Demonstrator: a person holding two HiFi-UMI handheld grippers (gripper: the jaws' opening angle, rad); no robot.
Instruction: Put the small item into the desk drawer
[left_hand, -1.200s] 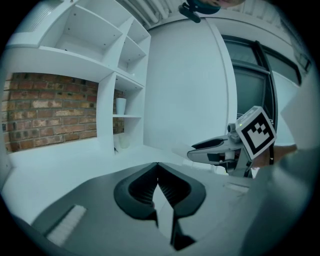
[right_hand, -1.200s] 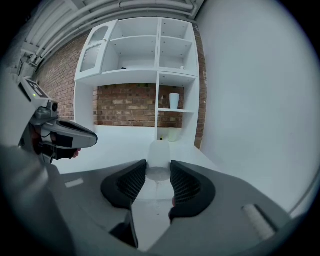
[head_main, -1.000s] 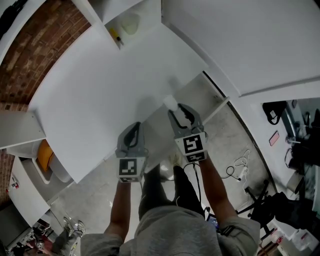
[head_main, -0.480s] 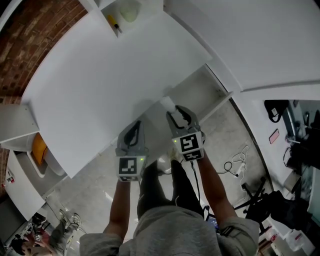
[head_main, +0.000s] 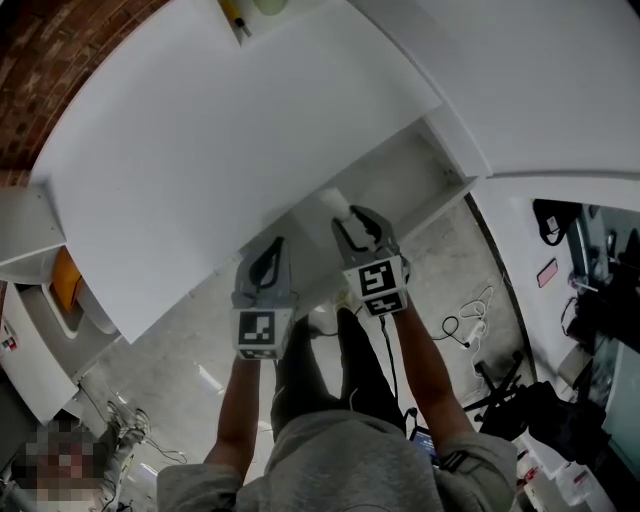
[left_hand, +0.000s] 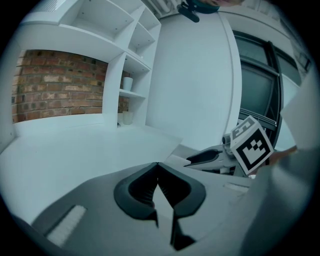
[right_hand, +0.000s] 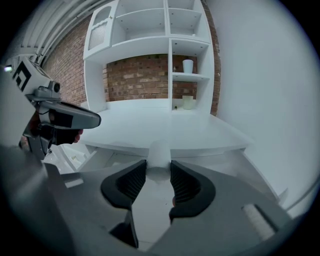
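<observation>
The small item (head_main: 337, 204) is a short white cylinder, and my right gripper (head_main: 350, 216) is shut on it. In the right gripper view the item (right_hand: 159, 156) stands upright between the dark pads, sticking out above them. It hangs over the open desk drawer (head_main: 402, 176), which is pulled out from under the white desk top (head_main: 200, 150). The drawer (right_hand: 107, 159) shows below the desk's front edge. My left gripper (head_main: 271, 252) hovers beside the right one at the desk's edge. Its jaws (left_hand: 157, 170) are shut and hold nothing.
A shelf niche at the desk's back holds a pale cup (head_main: 268, 5) and a yellow object (head_main: 234, 16). White shelves with a cup (right_hand: 187, 66) stand against a brick wall (right_hand: 140, 77). An orange thing (head_main: 62, 280) lies low at left, and cables (head_main: 470, 315) lie on the floor at right.
Both grippers have sunk lower at the desk's front edge, over the open drawer. The white item stays held in the right gripper. The left jaws stay shut.
</observation>
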